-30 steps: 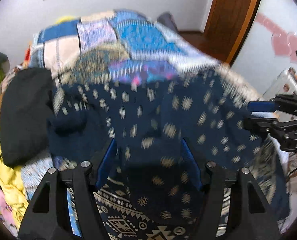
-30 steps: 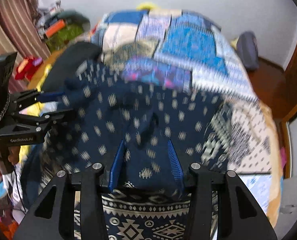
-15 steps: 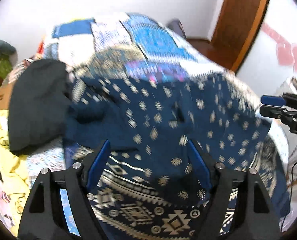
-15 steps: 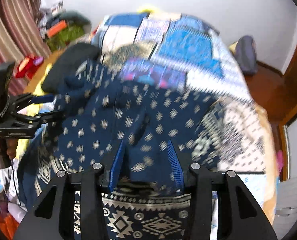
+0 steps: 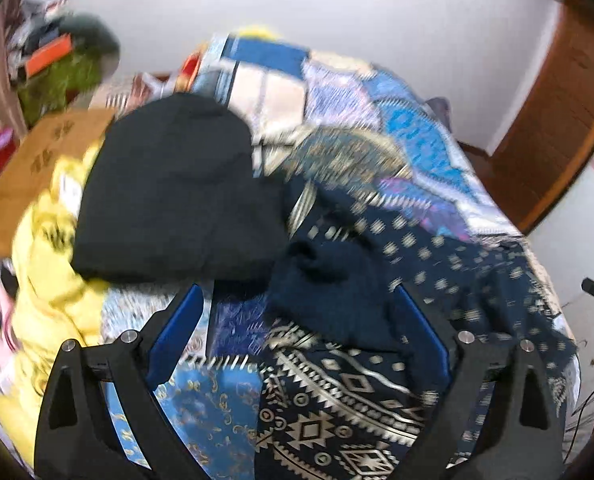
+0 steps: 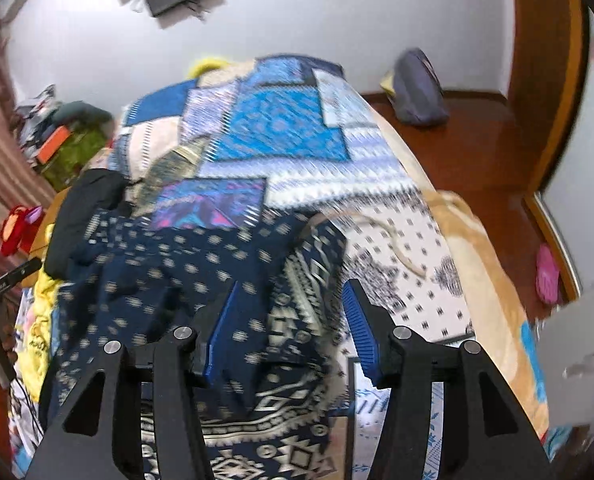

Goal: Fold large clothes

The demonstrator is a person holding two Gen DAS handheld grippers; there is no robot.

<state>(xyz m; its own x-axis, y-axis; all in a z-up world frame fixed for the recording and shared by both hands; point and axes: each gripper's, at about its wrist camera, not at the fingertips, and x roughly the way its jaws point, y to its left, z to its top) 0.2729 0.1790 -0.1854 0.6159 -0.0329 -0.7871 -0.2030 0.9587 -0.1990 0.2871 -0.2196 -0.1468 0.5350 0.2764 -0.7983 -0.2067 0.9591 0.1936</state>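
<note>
The large navy garment (image 5: 377, 248) with pale dots and a geometric border lies folded over on the bed. My left gripper (image 5: 303, 316) hovers above its left edge, jaws opening wide, and the blue pads (image 5: 177, 328) do not press on the cloth. In the right wrist view the same garment (image 6: 157, 272) spreads out to the left. My right gripper (image 6: 291, 326) is above its right edge with jaws opening. Cloth lies between the fingers, but the right pad (image 6: 361, 336) stands clear of it.
A folded black garment (image 5: 169, 192) and a yellow one (image 5: 49, 264) sit left of the navy cloth on the patchwork bedspread (image 6: 281, 120). A cardboard box (image 5: 37, 160) stands beyond them. A grey bag (image 6: 417, 88) and a pink slipper (image 6: 547, 276) lie on the wooden floor.
Both grippers held the navy garment's edge between their pads, then widened and let it drop onto the bed. The left view has swung left, the right view right.
</note>
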